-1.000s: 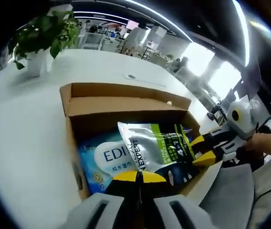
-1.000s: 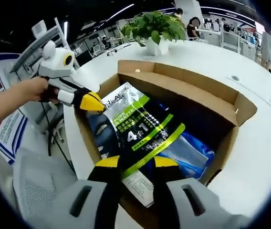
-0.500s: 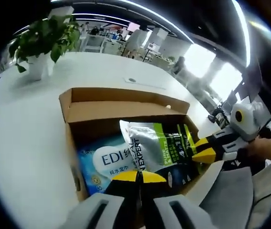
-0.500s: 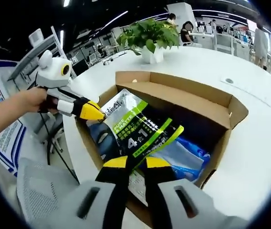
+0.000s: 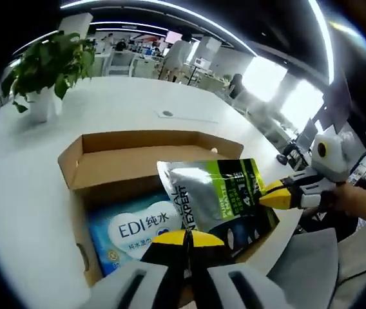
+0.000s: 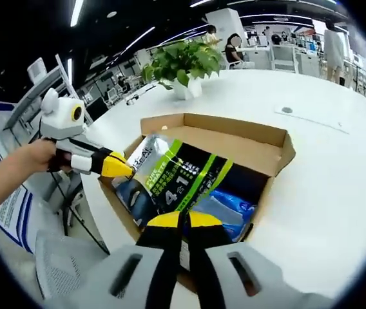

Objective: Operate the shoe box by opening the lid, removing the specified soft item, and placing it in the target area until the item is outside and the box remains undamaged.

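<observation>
Left gripper (image 5: 186,235), yellow-tipped, sits at the bottom centre of the left gripper view with its jaws pressed together on the lower edge of the glossy silver, green and black soft pouch (image 5: 216,196); in the right gripper view that same tool comes in from the left of the frame, a hand (image 6: 25,168) wrapped round it, its yellow tips meeting the pouch's left edge. Right gripper (image 6: 183,221) at the bottom centre of its own view is pinched narrow too, jaws closed on the pouch's near edge, and in the left gripper view it reaches in from the right of the frame to the pouch's right edge, tips closed there. So both claws have the pouch, which stands tilted up in the middle of each frame, its upper part above the rim of the open brown cardboard box (image 5: 131,145) and its lower part over the box's inside. Beneath and beside it, lying flat in the box, is a blue packet of wet wipes with a white cloud-shaped label (image 5: 128,228). The box lid flap (image 6: 234,132) stands open along the far side. The box rests on a broad white round-edged table (image 6: 325,174). A green leafy plant in a white pot (image 5: 41,71) stands on the table at the upper left of the left gripper view. A grey mesh chair back (image 5: 305,270) fills the lower right there.
</observation>
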The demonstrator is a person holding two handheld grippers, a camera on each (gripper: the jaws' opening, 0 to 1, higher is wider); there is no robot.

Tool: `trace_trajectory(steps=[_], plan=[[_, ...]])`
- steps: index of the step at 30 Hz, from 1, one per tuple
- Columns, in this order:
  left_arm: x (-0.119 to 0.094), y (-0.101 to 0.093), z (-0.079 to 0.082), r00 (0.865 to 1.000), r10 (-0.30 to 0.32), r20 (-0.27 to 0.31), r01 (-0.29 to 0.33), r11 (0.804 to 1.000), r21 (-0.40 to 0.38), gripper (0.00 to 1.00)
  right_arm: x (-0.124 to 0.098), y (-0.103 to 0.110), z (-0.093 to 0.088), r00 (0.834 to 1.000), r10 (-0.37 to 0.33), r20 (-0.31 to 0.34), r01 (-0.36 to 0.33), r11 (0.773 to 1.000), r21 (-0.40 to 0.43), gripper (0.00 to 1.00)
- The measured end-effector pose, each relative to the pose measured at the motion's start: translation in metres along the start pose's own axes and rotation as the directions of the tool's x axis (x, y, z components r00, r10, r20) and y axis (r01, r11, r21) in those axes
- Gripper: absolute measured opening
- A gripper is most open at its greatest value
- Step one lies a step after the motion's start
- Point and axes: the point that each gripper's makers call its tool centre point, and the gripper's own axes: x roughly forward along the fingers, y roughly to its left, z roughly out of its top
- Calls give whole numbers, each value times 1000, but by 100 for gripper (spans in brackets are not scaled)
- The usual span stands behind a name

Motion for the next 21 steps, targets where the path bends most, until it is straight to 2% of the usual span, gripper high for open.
trace_trajectory(steps=[12, 21], plan=[[25, -46, 17, 999, -48, -9, 48, 998, 34, 0, -40, -41, 6, 997, -74, 19, 72, 992, 99, 0], [48, -75, 27, 997, -79, -20, 79, 996, 46, 0, -65, -73, 1, 991, -135, 7, 131, 976, 175, 0]])
